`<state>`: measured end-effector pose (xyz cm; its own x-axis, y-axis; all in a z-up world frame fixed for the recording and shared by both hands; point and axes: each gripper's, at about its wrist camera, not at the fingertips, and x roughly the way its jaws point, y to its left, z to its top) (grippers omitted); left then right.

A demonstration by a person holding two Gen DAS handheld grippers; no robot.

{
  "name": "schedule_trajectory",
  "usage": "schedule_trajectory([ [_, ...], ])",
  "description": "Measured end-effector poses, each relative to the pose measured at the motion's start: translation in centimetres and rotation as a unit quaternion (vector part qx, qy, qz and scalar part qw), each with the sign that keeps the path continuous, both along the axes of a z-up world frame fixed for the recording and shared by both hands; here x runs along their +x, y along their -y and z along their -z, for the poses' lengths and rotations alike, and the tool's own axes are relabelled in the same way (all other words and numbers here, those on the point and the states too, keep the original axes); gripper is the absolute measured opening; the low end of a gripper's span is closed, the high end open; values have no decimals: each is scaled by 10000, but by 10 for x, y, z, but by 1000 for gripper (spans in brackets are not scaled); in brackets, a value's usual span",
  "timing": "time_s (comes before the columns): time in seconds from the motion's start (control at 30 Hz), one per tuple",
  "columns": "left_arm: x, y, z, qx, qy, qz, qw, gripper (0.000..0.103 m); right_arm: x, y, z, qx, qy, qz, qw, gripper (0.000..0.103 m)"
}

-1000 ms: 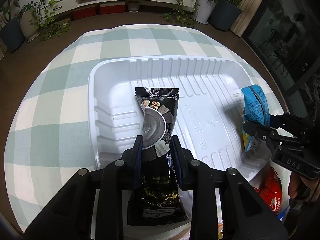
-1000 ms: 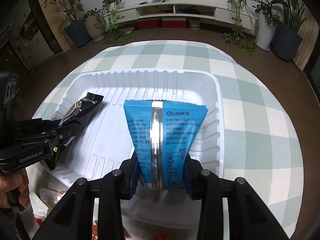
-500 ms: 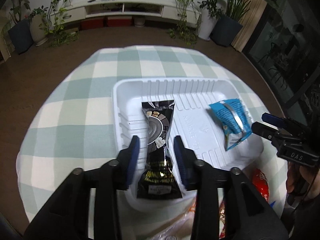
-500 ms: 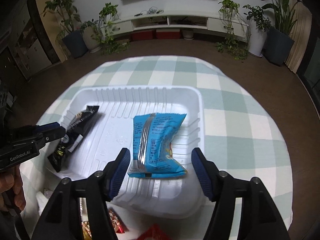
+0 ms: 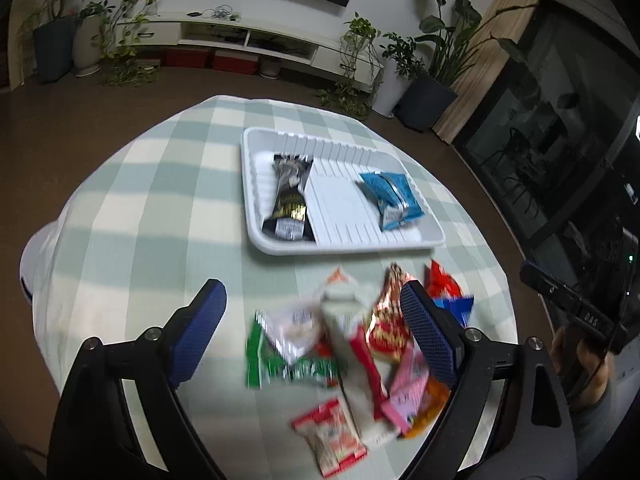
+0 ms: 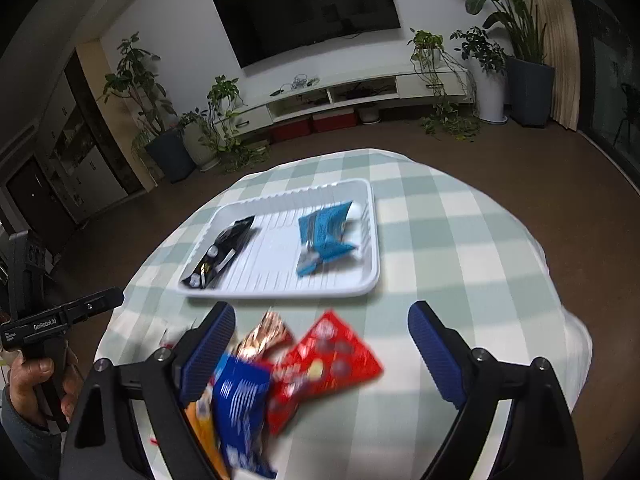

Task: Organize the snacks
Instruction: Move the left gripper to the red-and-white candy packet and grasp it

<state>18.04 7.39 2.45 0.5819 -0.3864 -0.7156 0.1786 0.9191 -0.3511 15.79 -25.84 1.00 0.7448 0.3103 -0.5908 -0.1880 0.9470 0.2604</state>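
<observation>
Checked tablecloth | ribbed white tray | left tongs, right tongs wide, empty

the tablecloth is a check of pale green and white squares. on it the tray is plain white, with fine ribbing. inside the tray, the left packet is black with gold and white print, and the right packet is bright blue with a white and silver end. just in front of the tray lies a loose pile: a green and white wrapper, a red and white pouch, a pink packet, a copper-gold wrapper, a red bag with pale dots, and a deep blue bag with white lettering. the left gripper and right gripper are black with ribbed blue pads.
</observation>
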Motion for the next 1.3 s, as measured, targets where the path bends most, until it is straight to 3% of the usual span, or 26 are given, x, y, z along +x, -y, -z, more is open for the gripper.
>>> schedule_trajectory([
  [0.23, -85, 2, 39, 191, -359, -308, 9987, 90, -75, -27, 37, 87, 26, 57, 9999, 91],
  [0.4, -113, 18, 59, 523, -482, -296, 9970, 90, -105, -52, 61, 40, 39, -40, 10000, 91],
  [0.6, -121, 39, 66, 827, -442, -286, 9952, 90, -111, -59, 69, 32, -12, -48, 10000, 91],
  [1.07, -88, 55, 84, 1428, -723, -353, 9865, 88, -114, -54, 74, -14, 21, 48, 10000, 91],
  [1.17, -85, 51, 90, 1473, -767, -399, 9853, 84, -113, -54, 75, -12, -5, 50, 10000, 90],
  [1.3, -81, 47, 90, 1572, -705, -433, 9841, 68, -113, -56, 76, -38, -23, 14, 10000, 89],
])
